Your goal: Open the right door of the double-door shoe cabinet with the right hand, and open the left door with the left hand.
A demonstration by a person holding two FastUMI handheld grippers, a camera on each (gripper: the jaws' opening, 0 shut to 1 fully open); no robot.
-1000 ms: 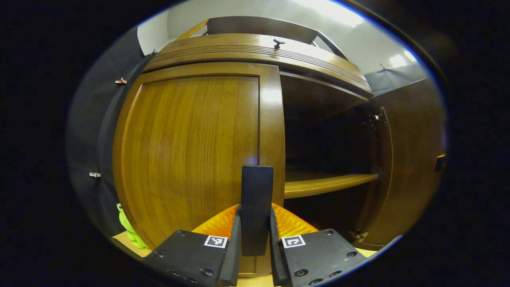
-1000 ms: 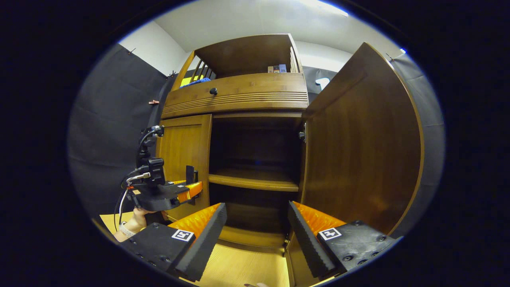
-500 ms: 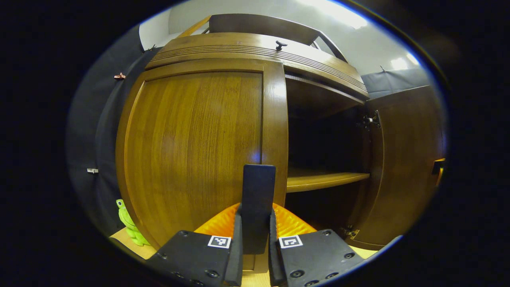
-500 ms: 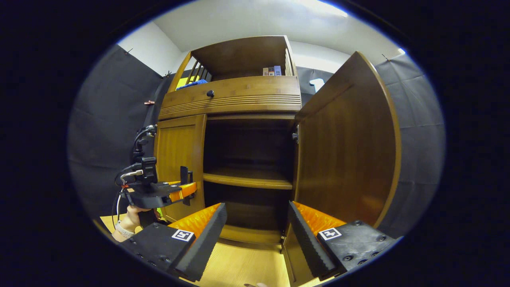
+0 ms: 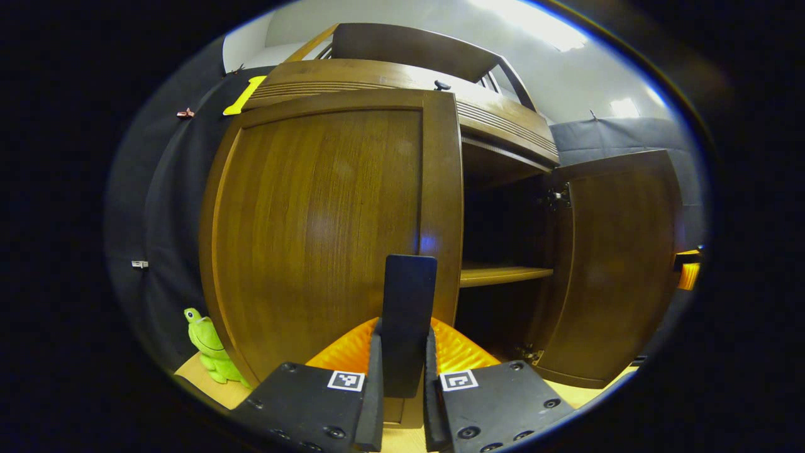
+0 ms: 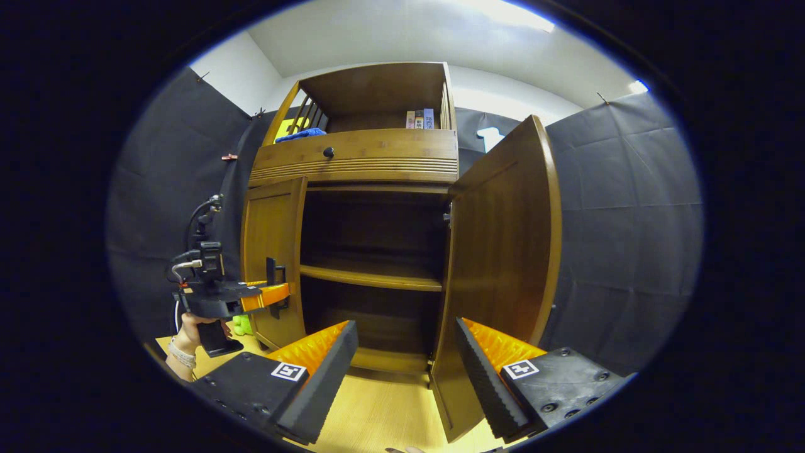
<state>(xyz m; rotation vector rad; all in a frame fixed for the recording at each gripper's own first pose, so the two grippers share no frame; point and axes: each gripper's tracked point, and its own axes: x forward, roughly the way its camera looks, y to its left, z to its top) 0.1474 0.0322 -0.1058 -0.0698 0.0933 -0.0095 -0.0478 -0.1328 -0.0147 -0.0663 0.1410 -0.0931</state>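
Observation:
The wooden shoe cabinet has two doors. In the left gripper view, my left gripper is shut on the dark upright handle of the left door, which stands slightly ajar. The right door is swung wide open. In the right gripper view, my right gripper is open and holds nothing, a little way back from the cabinet's dark inside. The right door hangs open just right of it. At the left, the left gripper holds the handle of the left door.
An inner shelf crosses the open cabinet. Above are a drawer with a knob and an upper shelf with books and a blue cloth. A green frog toy sits by the cabinet's left foot. A hand holds the left gripper.
The left door has swung out a little with my left gripper on its handle. My right gripper has drawn back from the cabinet, still open.

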